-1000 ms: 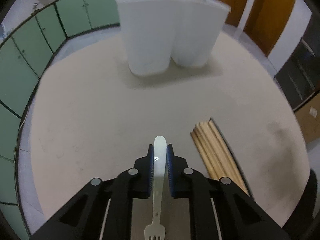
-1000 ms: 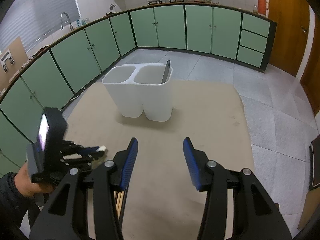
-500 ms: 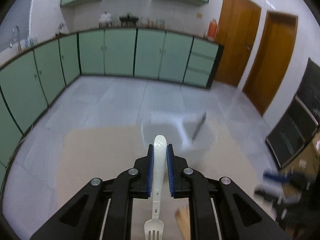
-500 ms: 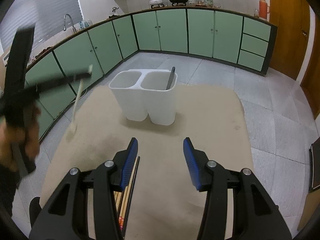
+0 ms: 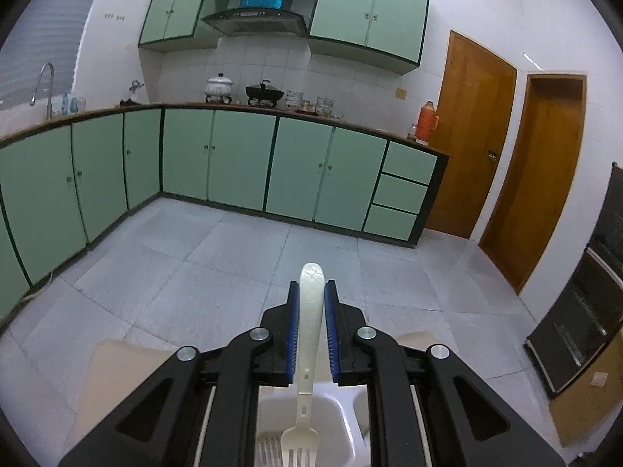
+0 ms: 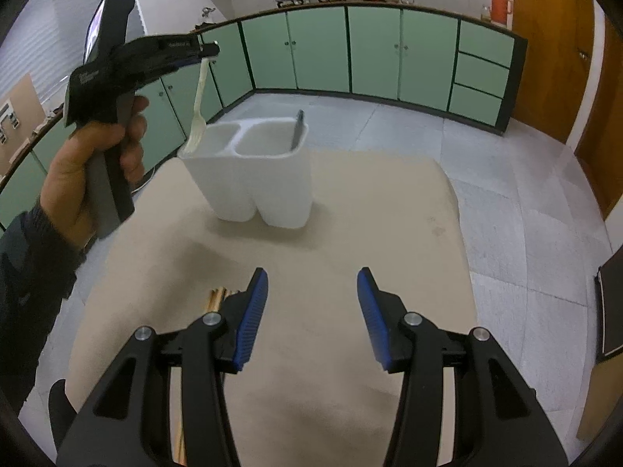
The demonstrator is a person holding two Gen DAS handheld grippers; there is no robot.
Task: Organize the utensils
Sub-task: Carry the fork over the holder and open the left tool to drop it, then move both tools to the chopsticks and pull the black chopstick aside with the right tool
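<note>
My left gripper (image 5: pixel 312 292) is shut on the handle of a white plastic fork (image 5: pixel 307 373). The fork hangs tines down over the left compartment of the white two-compartment holder (image 5: pixel 335 420). In the right wrist view the left gripper (image 6: pixel 208 51) holds the fork (image 6: pixel 197 105) high above the holder (image 6: pixel 249 179), tines at its left rim. A dark utensil (image 6: pixel 298 128) stands in the right compartment. My right gripper (image 6: pixel 312 313) is open and empty above the tan table (image 6: pixel 350 233). Wooden chopsticks (image 6: pixel 214 297) lie at its lower left.
Green kitchen cabinets (image 6: pixel 373 50) ring the room beyond the table. Grey tiled floor (image 6: pixel 525 210) lies to the right of the table. Wooden doors (image 5: pixel 475 132) stand at the far right.
My left gripper has lifted the fork from low over the table and swung it up over the holder's left compartment. My right gripper has stayed open and nearly still.
</note>
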